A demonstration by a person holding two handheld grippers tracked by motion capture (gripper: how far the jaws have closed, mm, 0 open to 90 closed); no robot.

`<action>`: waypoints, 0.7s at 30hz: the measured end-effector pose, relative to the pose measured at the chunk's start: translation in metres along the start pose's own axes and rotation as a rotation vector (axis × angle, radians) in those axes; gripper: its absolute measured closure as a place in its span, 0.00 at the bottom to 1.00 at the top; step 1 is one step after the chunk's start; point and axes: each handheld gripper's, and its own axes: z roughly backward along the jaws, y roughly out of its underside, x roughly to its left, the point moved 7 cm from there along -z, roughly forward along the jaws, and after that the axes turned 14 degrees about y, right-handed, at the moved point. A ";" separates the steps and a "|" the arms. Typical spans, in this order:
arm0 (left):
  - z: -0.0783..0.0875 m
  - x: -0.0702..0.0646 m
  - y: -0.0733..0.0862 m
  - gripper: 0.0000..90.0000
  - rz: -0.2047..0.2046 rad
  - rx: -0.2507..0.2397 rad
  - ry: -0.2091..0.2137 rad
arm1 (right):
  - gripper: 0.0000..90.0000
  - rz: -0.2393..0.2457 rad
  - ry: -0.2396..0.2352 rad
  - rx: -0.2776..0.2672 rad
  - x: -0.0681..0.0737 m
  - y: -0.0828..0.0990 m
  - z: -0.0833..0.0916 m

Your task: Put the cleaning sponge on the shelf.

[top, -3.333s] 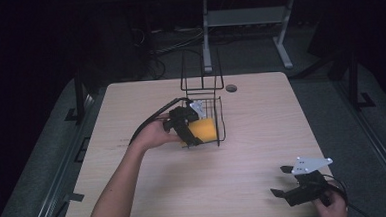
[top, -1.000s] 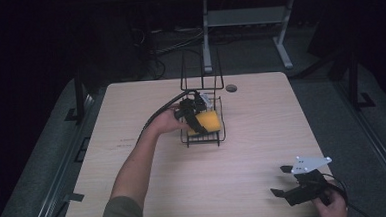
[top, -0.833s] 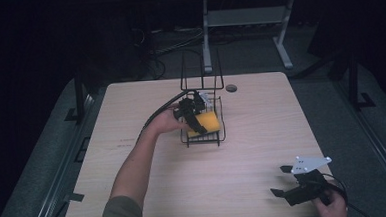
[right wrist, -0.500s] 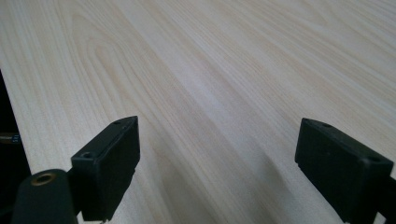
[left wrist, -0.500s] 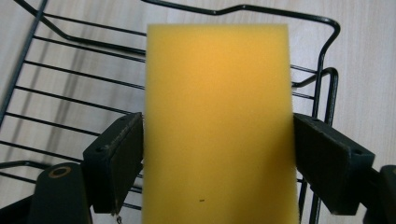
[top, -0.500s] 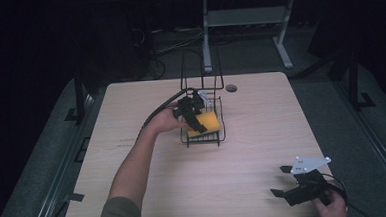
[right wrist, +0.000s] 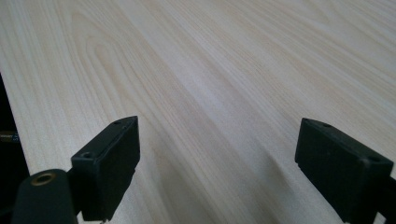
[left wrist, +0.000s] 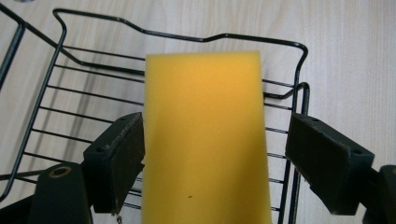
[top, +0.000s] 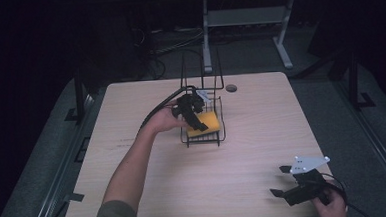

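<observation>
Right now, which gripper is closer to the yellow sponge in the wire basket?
The left gripper. Its jaws stand on either side of the yellow sponge over the wire basket. The right gripper sits far off by the table's near right corner.

Wire basket (top: 203, 133) is sitting mid-desk (top: 262, 135), toward the far edge, with the sponge (top: 205, 122) lying in it. Left gripper (top: 196, 117) is hanging over the basket's left side, sponge between its jaws; right gripper (top: 281, 180) is sitting well apart at the near right corner.
</observation>
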 end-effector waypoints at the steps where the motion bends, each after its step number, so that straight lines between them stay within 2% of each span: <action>1: 0.000 -0.001 0.000 0.21 0.001 0.002 0.001 | 0.15 -0.001 -0.002 -0.001 0.000 0.000 0.000; 3: 0.000 -0.002 0.000 0.21 -0.001 0.011 -0.003 | 0.15 -0.003 -0.005 0.000 0.001 0.000 0.000; 11: -0.003 -0.015 -0.005 0.22 -0.033 0.029 0.023 | 0.15 0.000 -0.002 -0.002 0.000 0.000 0.000; 21: -0.003 -0.032 -0.007 0.22 -0.071 0.044 0.021 | 0.15 0.000 -0.003 -0.007 0.002 -0.001 0.002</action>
